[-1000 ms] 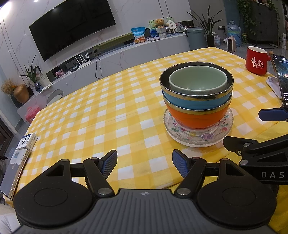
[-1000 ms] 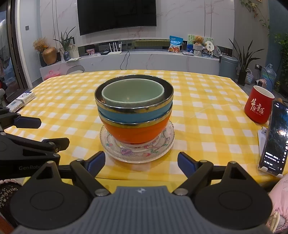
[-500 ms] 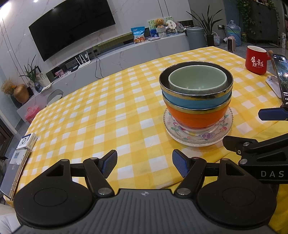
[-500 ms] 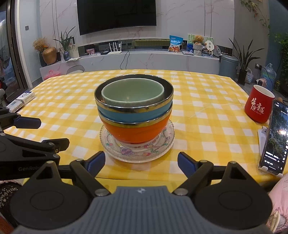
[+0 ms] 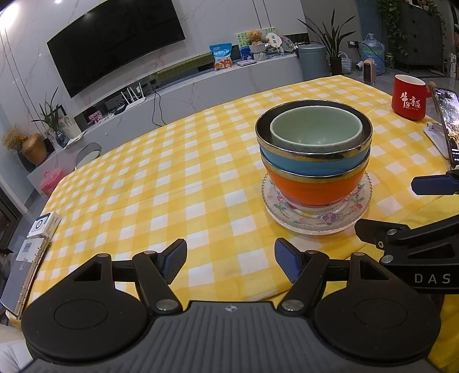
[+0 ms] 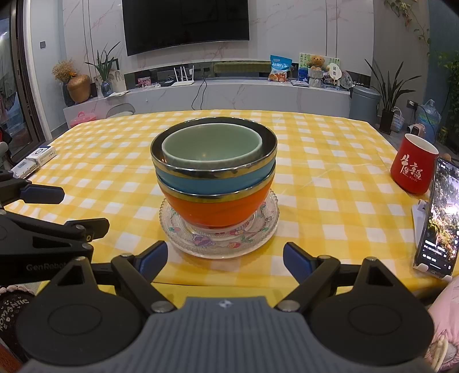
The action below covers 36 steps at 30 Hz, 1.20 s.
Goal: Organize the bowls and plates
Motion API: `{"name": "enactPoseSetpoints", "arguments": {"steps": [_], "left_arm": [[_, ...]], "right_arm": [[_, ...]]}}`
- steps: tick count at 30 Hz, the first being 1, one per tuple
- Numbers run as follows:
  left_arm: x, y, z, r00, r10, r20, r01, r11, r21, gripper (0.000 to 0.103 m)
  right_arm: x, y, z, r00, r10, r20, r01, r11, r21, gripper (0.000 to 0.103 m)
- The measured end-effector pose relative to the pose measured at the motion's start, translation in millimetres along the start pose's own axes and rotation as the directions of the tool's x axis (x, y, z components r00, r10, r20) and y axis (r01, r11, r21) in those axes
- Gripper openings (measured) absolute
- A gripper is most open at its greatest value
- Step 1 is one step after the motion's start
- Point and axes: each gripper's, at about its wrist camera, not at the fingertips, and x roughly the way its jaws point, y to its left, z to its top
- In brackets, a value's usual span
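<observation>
Room: living room with a wall-mounted dark television (image 6: 186,23) is filling the background behind the dining table.
Surface: yellow-and-white checked tablecloth (image 5: 160,183) is covering the table and carrying everything.
Stack: clear glass plate with a floral pattern (image 6: 219,244) is sitting at the bottom, bearing an orange bowl with a gilt rim (image 6: 218,211); a blue bowl with a gilt rim (image 6: 200,182) is nesting in that, and a small pale green ceramic bowl (image 6: 212,146) is resting inside the blue one.
Progress: stacking is looking finished, since no loose plate or bowl is showing elsewhere; nothing appears left beyond perhaps moving the stack.
Bystanders: red mug with white lettering (image 6: 414,167) and a propped smartphone (image 6: 439,218) are standing well apart to the right.
Left gripper (image 5: 229,261): jaws are standing spread, gripping nothing, near the table's front edge.
Right gripper (image 6: 225,262): jaws are standing spread, empty, just short of the plate.
</observation>
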Motion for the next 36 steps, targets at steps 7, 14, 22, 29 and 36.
{"name": "enactPoseSetpoints", "arguments": {"steps": [7, 14, 22, 29, 36], "left_arm": [[-0.1, 0.2, -0.4, 1.0, 0.001, 0.001, -0.001, 1.0, -0.001, 0.082], [-1.9, 0.5, 1.6, 1.0, 0.005, 0.003, -0.005, 1.0, 0.0, 0.082], [-2.1, 0.6, 1.6, 1.0, 0.005, 0.002, -0.005, 1.0, 0.0, 0.082], [-2.3, 0.5, 1.7, 1.0, 0.004, 0.003, -0.004, 1.0, 0.0, 0.082], [-2.3, 0.1, 1.5, 1.0, 0.004, 0.003, -0.004, 1.0, 0.0, 0.082]], "right_arm": [[0.1, -0.5, 0.0, 1.0, 0.0, -0.001, 0.0, 1.0, 0.0, 0.086], [0.3, -0.5, 0.0, 1.0, 0.001, -0.001, -0.001, 1.0, 0.001, 0.086], [0.2, -0.7, 0.1, 1.0, 0.001, -0.001, -0.001, 1.0, 0.001, 0.086], [0.1, -0.6, 0.1, 1.0, 0.001, -0.001, -0.001, 1.0, 0.002, 0.086], [0.1, -0.6, 0.1, 1.0, 0.001, -0.001, -0.001, 1.0, 0.002, 0.086]]}}
